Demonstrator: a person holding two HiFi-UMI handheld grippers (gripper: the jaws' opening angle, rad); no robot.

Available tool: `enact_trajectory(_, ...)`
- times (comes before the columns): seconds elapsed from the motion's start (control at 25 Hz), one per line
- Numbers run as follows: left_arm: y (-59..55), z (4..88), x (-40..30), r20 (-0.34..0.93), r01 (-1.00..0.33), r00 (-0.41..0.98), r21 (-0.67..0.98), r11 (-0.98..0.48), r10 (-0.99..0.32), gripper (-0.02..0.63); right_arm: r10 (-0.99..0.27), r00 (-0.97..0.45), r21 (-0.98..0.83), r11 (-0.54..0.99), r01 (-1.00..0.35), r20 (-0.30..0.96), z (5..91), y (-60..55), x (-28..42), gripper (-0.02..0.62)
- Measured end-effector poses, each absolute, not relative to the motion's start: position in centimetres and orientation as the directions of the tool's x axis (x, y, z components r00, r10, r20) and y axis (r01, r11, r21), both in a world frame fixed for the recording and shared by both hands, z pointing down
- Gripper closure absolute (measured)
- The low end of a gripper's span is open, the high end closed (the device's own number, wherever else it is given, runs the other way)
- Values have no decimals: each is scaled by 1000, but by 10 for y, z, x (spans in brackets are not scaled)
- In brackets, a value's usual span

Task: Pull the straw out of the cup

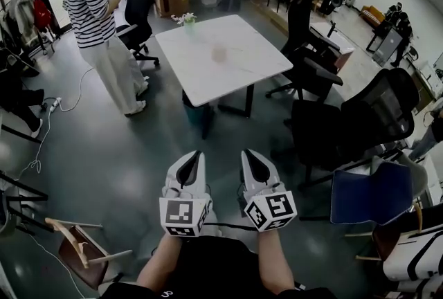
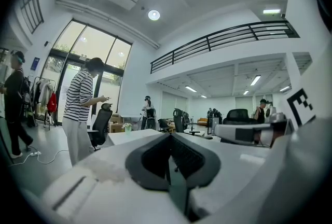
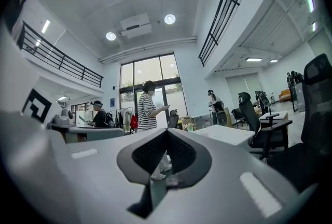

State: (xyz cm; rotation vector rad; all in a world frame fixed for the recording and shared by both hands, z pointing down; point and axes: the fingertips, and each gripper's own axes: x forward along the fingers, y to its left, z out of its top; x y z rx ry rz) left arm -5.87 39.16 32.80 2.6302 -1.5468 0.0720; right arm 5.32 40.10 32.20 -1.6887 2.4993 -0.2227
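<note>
A small pinkish cup (image 1: 219, 52) stands near the middle of the white table (image 1: 242, 73), far ahead of me; its straw is too small to make out. Both grippers are held low and close to my body, well short of the table. In the head view my left gripper (image 1: 192, 160) and right gripper (image 1: 252, 160) sit side by side and point forward. Each has its jaws pressed together with nothing between them. The left gripper view looks over the shut left gripper (image 2: 168, 137) toward the table (image 2: 129, 136). In the right gripper view the right gripper (image 3: 166, 132) is also empty.
A person in a striped shirt (image 1: 93, 21) stands left of the table beside a black office chair (image 1: 138, 3). A small vase of flowers (image 1: 187, 19) sits at the table's far corner. Black chairs (image 1: 360, 121) crowd the right side. A cable (image 1: 48, 131) trails across the grey floor.
</note>
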Motion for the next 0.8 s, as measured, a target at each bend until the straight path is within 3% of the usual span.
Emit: enact_trajectory(0.8,211,368,-36,128,-885,466,70,-461,-875,604,-919,-394,-216,379,-900,26,360,222,74,592)
